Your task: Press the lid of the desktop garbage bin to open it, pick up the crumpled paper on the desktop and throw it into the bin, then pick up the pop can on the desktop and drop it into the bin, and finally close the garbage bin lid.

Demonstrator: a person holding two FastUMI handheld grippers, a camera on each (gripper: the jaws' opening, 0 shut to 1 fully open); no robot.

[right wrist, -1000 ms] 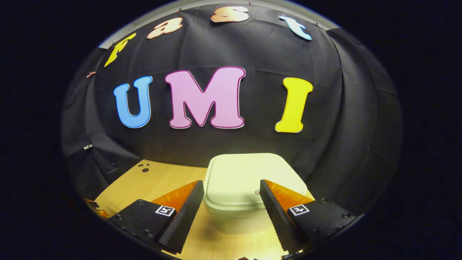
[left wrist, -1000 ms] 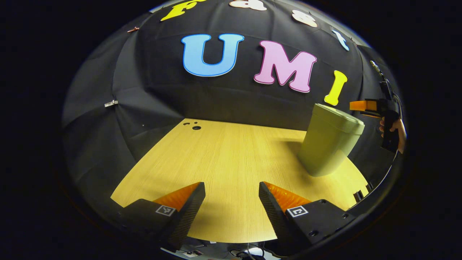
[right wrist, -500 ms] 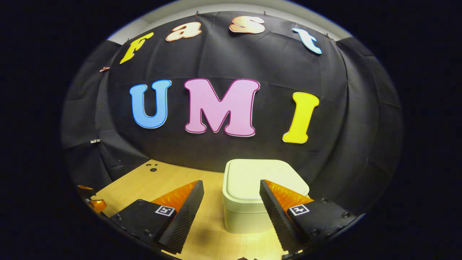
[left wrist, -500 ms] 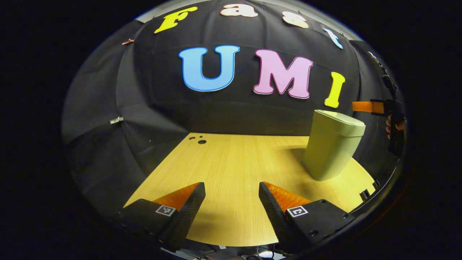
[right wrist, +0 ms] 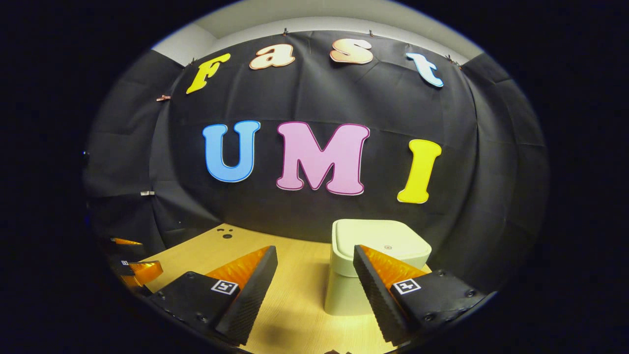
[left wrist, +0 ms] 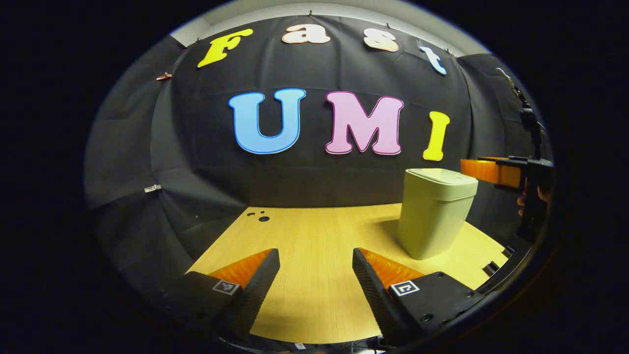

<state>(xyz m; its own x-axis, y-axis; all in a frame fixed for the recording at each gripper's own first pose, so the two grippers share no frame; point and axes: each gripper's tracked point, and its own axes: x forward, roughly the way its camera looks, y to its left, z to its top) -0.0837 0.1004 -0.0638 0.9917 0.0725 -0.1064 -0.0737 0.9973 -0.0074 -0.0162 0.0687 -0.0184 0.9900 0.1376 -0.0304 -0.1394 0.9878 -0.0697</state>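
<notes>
Left gripper view | wooden desktop [left wrist: 314, 236] | bin [left wrist: 432, 216] lid closed | both tongs spread, holding nothing

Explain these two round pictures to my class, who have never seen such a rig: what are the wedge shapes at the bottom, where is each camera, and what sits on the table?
There is no robot here. A person holds a two-finger grasping tool in each hand, and a fisheye camera rides on each one, looking forward along its fingers. The wedges at the bottom are those fingers. In the left gripper view you see the left tool, open and holding nothing. The right gripper view shows the right tool, also open and empty. On the wooden table stands a pale green garbage bin with its lid closed. At the right edge of the left gripper view, the other tool is held level with the top of the bin, in a person's hand.
</notes>
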